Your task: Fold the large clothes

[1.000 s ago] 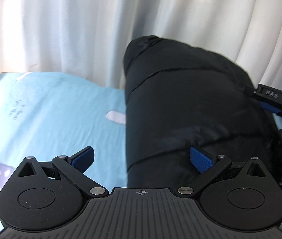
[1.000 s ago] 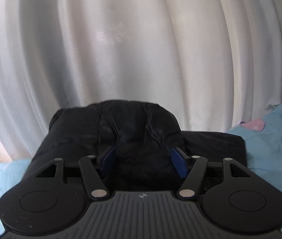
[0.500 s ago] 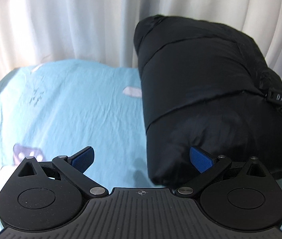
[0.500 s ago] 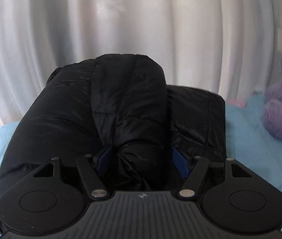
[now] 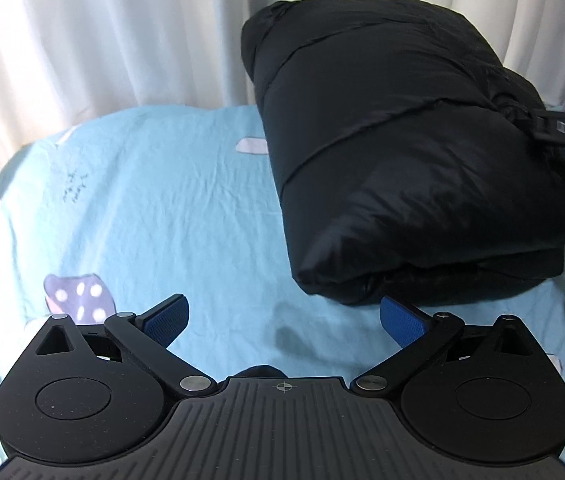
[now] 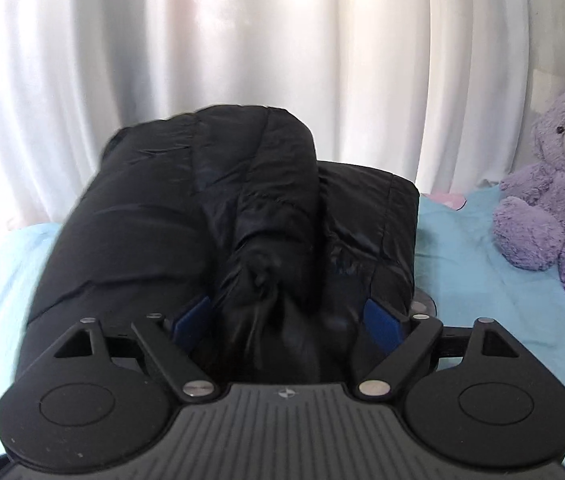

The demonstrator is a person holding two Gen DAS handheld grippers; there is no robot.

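Observation:
A black puffer jacket (image 5: 402, 140) lies folded into a thick bundle on the light-blue bed sheet (image 5: 162, 200). My left gripper (image 5: 282, 312) stands open just in front of the bundle's near corner, over bare sheet, with nothing between its blue pads. In the right wrist view, the jacket (image 6: 162, 240) fills the middle. My right gripper (image 6: 286, 316) has a bunched fold of it between its jaws, which are opening; the pads stand apart from the fabric. One black finger (image 5: 562, 132) of the right gripper shows on the jacket's right side.
White curtains (image 6: 282, 40) hang close behind the bed. A purple teddy bear (image 6: 554, 200) sits on the sheet to the right of the jacket. The sheet carries cartoon prints (image 5: 78, 292) at the left.
My left gripper has drawn back off the jacket, which now lies clear of its pads. The right gripper's jaws have spread wider around the fold, and the bear has come into view.

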